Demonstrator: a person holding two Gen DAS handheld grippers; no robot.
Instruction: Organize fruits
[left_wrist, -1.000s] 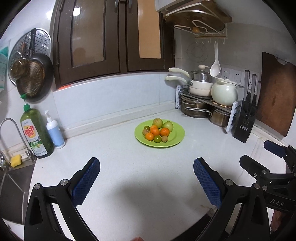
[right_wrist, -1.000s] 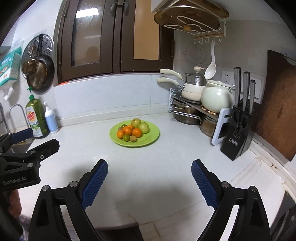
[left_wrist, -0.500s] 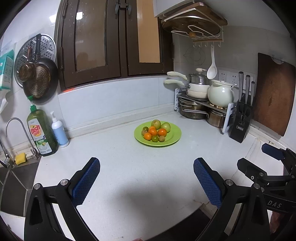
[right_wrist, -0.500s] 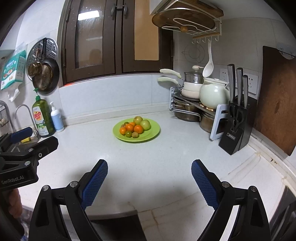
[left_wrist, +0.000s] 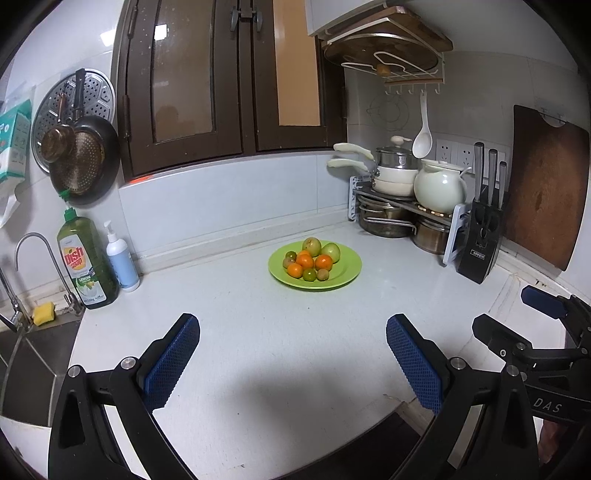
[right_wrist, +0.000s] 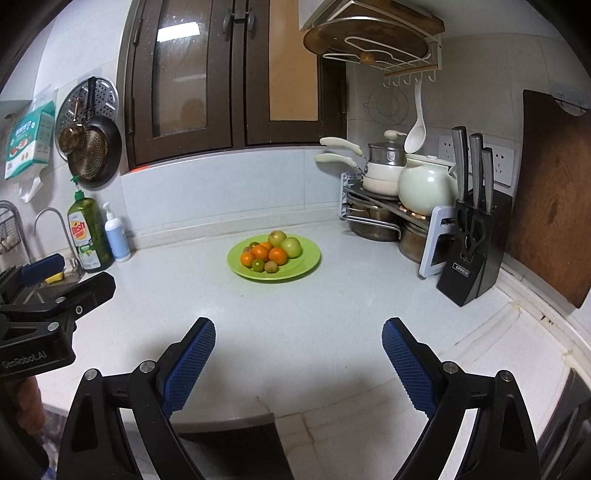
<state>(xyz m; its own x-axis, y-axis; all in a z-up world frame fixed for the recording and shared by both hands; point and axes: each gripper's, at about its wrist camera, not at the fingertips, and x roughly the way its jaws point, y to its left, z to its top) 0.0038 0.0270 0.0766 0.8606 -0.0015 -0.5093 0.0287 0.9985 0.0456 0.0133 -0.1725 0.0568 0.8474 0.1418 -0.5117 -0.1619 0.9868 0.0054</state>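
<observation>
A green plate (left_wrist: 347, 271) (right_wrist: 306, 264) sits on the white counter near the back wall. It holds a pile of fruit (left_wrist: 310, 260) (right_wrist: 271, 251): several oranges, two green apples, and small green and brown fruits. My left gripper (left_wrist: 291, 332) is open and empty, well short of the plate, above the counter's front part. My right gripper (right_wrist: 298, 334) is open and empty, also far from the plate, near the front edge. Each gripper shows at the side of the other's view, the right gripper (left_wrist: 517, 314) and the left gripper (right_wrist: 62, 273).
A dish soap bottle (left_wrist: 86, 262), a white pump bottle (left_wrist: 122, 258) and a sink with a faucet (left_wrist: 22, 280) stand at the left. A pot rack (left_wrist: 399, 206), a knife block (left_wrist: 480, 236) and a wooden cutting board (left_wrist: 546, 199) stand at the right.
Both grippers have pulled back and risen a little from the plate, so the plate looks smaller and more of the cabinets shows. Both stay open and empty.
</observation>
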